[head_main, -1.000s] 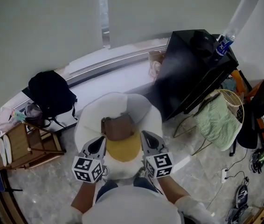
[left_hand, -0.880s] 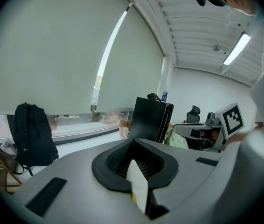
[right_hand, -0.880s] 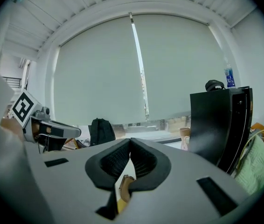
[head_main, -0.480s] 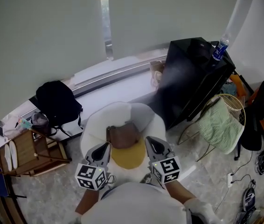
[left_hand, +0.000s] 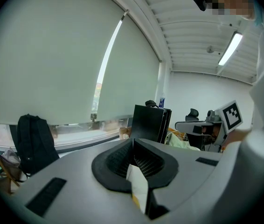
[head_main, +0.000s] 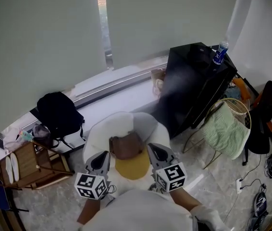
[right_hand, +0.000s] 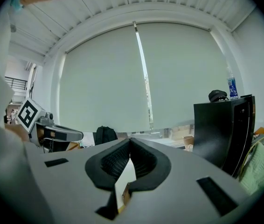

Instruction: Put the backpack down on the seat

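Observation:
A backpack with a white body (head_main: 121,125), brown top (head_main: 125,146) and yellow pocket (head_main: 133,166) hangs in front of the person between both grippers. My left gripper (head_main: 100,158) is shut on a white strap (left_hand: 137,185) at the bag's left side. My right gripper (head_main: 156,153) is shut on another white strap (right_hand: 122,177) at its right side. In each gripper view the strap sits pinched between the closed black pads. A wooden chair (head_main: 28,160) stands low at the left.
A black backpack (head_main: 59,112) leans on the window ledge (head_main: 121,88) at the left. A tall black cabinet (head_main: 193,81) with a bottle (head_main: 219,53) on top stands at the right. Beside it are a wire rack with green cloth (head_main: 227,129) and floor cables (head_main: 263,196).
Both grippers have risen a little with the white backpack still hanging between them. Their grip on the straps is unchanged. The head view has swung slightly.

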Motion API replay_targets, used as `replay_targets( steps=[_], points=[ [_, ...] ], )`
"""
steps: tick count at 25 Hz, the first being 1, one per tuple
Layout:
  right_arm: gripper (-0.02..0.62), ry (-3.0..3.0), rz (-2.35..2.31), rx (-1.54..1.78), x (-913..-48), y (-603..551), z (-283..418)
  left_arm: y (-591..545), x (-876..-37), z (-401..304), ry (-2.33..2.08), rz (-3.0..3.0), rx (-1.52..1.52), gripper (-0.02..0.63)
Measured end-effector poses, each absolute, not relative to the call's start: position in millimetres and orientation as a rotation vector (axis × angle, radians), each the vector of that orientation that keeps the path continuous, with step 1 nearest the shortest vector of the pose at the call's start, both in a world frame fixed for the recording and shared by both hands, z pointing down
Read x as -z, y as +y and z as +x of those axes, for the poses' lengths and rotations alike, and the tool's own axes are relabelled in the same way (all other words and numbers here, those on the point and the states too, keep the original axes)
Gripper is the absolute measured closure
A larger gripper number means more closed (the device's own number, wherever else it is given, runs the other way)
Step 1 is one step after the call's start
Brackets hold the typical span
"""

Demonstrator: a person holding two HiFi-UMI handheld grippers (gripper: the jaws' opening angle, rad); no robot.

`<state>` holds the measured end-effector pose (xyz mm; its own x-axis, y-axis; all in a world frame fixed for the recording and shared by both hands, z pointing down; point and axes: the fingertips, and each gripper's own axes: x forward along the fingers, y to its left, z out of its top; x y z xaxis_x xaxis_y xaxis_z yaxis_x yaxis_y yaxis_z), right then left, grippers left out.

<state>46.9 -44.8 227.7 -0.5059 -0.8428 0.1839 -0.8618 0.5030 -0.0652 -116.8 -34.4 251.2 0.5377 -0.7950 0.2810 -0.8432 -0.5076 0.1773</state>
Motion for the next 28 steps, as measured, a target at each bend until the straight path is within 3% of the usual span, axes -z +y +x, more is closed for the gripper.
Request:
replay_targets(
  steps=[28],
  points=[
    [0.565,-2.605,1.489,-0.275,-238,-45,44,-34,-264,-117,-1.372,2.436,-0.223,0.566]
  ],
)
